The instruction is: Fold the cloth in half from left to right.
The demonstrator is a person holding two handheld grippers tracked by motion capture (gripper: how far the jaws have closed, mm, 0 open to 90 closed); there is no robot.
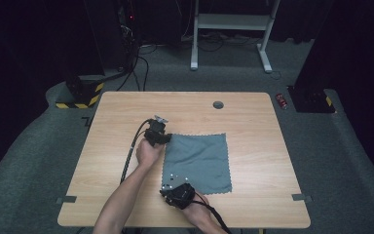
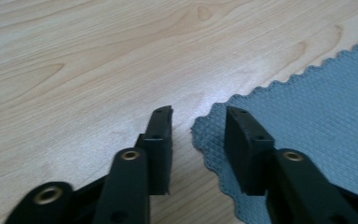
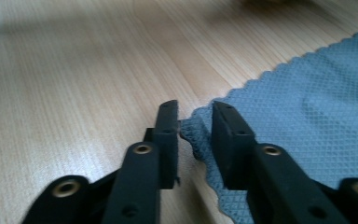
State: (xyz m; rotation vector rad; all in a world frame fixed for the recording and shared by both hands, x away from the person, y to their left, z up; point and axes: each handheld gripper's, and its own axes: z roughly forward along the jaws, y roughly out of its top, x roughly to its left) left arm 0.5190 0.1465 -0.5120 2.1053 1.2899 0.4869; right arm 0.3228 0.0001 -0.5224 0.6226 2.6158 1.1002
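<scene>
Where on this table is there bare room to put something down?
The wood right of the grey cloth, up to the table edge, is free. So is the far strip between the cloth and the cable hole, and the left side beyond the forearm. It is crowded at the cloth's left corners, where the left tool and right tool work.

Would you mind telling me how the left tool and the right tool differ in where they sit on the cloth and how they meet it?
The left tool is at the far left corner of the cloth; the right tool is at the near left corner. The left tool's jaws straddle its corner with a wider gap, apart from it; the right tool's jaws stand closer, the corner bunched between them. Both are black and lie low on the table.
</scene>
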